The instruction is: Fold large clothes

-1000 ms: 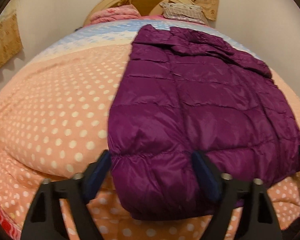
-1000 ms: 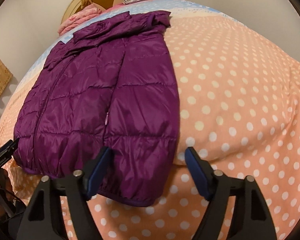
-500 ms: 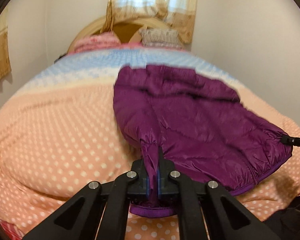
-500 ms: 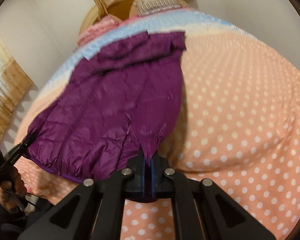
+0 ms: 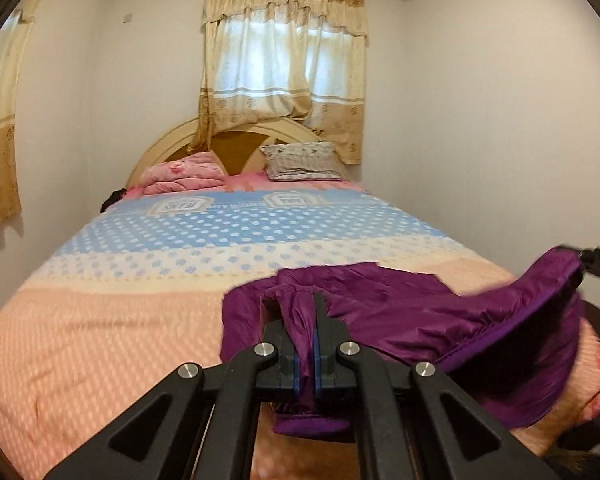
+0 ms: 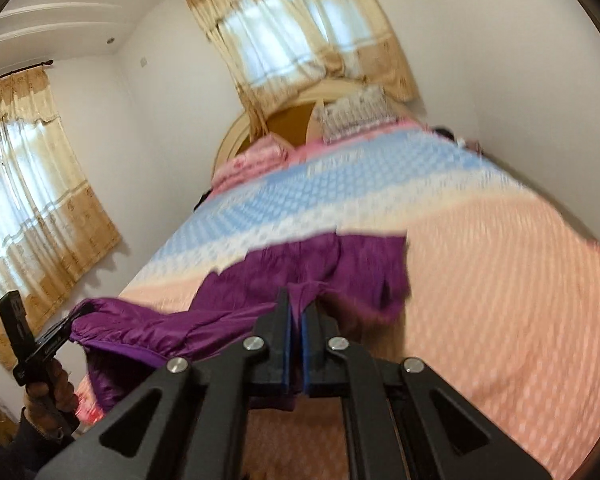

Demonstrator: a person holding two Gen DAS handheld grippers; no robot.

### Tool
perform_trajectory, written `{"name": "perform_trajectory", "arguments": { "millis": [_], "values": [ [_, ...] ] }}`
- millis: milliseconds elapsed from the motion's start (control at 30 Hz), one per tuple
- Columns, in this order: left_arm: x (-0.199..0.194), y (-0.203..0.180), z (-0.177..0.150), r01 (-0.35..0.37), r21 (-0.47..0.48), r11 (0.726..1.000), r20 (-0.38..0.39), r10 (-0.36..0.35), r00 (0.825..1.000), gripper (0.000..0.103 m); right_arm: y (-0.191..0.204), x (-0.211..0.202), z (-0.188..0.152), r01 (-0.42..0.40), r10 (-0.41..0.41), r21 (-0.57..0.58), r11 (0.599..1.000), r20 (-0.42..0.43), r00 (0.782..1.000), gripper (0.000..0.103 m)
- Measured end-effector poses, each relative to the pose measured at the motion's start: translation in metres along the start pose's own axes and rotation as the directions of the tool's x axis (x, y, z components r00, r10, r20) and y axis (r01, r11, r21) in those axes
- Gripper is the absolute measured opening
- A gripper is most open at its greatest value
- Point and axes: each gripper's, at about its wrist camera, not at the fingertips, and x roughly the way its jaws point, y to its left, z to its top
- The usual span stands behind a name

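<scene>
Pinching purple jacket [image 5: 420,312] hem, left tool [image 5: 307,312], right tool [image 6: 298,304]

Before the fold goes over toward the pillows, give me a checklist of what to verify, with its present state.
1. Left gripper pinching purple jacket hem: ok.
2. Right gripper pinching the hem: ok.
3. Hem lifted clear of the bedspread: ok.
4. Collar end lying flat on the bed: cannot tell, blurred.
5. Landing area short of the folded pink blanket and pillow: ok.
</scene>
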Motion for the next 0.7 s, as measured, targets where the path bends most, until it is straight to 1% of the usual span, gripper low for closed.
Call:
{"name": "perform_trajectory", "arguments": {
  "millis": [67,100,133,167,200,267,300,333,400,433,467,500,533,567,600,633,700],
  "values": [
    [0.038,0.008,0.003,-0.041,0.017,0.999,-0.009,0.041,0.999,0.003,-0.006,0.033,0.013,0.025,-0.025,0.007,1.000,0.015,1.000,0.006],
    [0.061,0.012,0.002,-0.058,0.021,0.998,-0.017,0.059,0.998,0.003,-0.012,0.058,0.021,0.034,-0.035,0.018,0.999,0.025,0.999,0.006],
    [0.086,0.020,0.002,-0.060,0.019,0.998,-0.027,0.060,0.998,0.003,-0.015,0.075,0.025,0.033,-0.034,0.039,0.999,0.023,0.999,0.005],
    [0.098,0.022,0.001,-0.058,0.024,0.998,-0.029,0.059,0.998,0.004,-0.018,0.089,0.028,0.039,-0.040,0.050,0.998,0.016,0.999,0.005],
    [0.118,0.028,0.000,-0.070,0.022,0.997,-0.038,0.071,0.997,0.007,-0.022,0.108,0.032,0.050,-0.050,0.061,0.997,0.007,0.999,0.005],
    [0.140,0.032,-0.001,-0.066,0.018,0.998,-0.038,0.067,0.997,0.009,-0.032,0.132,0.038,0.063,-0.063,0.070,0.996,-0.005,0.998,0.005],
    [0.147,0.034,-0.001,-0.065,0.018,0.998,-0.040,0.066,0.997,0.013,-0.037,0.146,0.041,0.078,-0.077,0.070,0.994,-0.016,0.997,0.005],
    [0.158,0.038,0.000,-0.070,0.014,0.997,-0.046,0.070,0.996,0.014,-0.045,0.152,0.041,0.085,-0.083,0.079,0.993,-0.023,0.996,0.005],
    [0.170,0.043,0.002,-0.069,-0.009,0.998,-0.051,0.068,0.996,0.026,-0.059,0.172,0.041,0.096,-0.091,0.107,0.990,-0.050,0.995,0.005],
    [0.178,0.046,0.003,-0.069,-0.027,0.997,-0.051,0.068,0.996,0.029,-0.066,0.178,0.040,0.103,-0.097,0.120,0.987,-0.058,0.994,0.005],
    [0.182,0.048,0.003,-0.076,-0.036,0.996,-0.049,0.074,0.996,0.037,-0.072,0.188,0.040,0.113,-0.105,0.123,0.986,-0.068,0.992,0.005],
    [0.187,0.049,0.004,-0.104,-0.040,0.994,-0.041,0.103,0.994,0.065,-0.076,0.199,0.039,0.126,-0.117,0.124,0.984,-0.082,0.990,0.005],
    [0.190,0.050,0.005,-0.169,-0.045,0.985,-0.019,0.168,0.986,0.080,-0.079,0.207,0.039,0.137,-0.127,0.128,0.982,-0.088,0.988,0.005],
    [0.191,0.052,0.006,-0.203,-0.057,0.977,0.012,0.204,0.979,0.097,-0.082,0.214,0.038,0.146,-0.134,0.132,0.980,-0.097,0.986,0.005],
    [0.193,0.056,0.006,-0.216,-0.077,0.973,0.055,0.221,0.974,0.099,-0.085,0.223,0.038,0.155,-0.141,0.134,0.979,-0.108,0.984,0.005],
    [0.197,0.057,0.006,-0.219,-0.083,0.972,0.059,0.225,0.973,0.099,-0.089,0.230,0.038,0.166,-0.151,0.137,0.977,-0.115,0.982,0.006],
    [0.216,0.057,0.006,-0.250,-0.077,0.965,0.011,0.251,0.968,0.099,-0.095,0.250,0.039,0.194,-0.176,0.140,0.971,-0.127,0.976,0.007]
  ]
}}
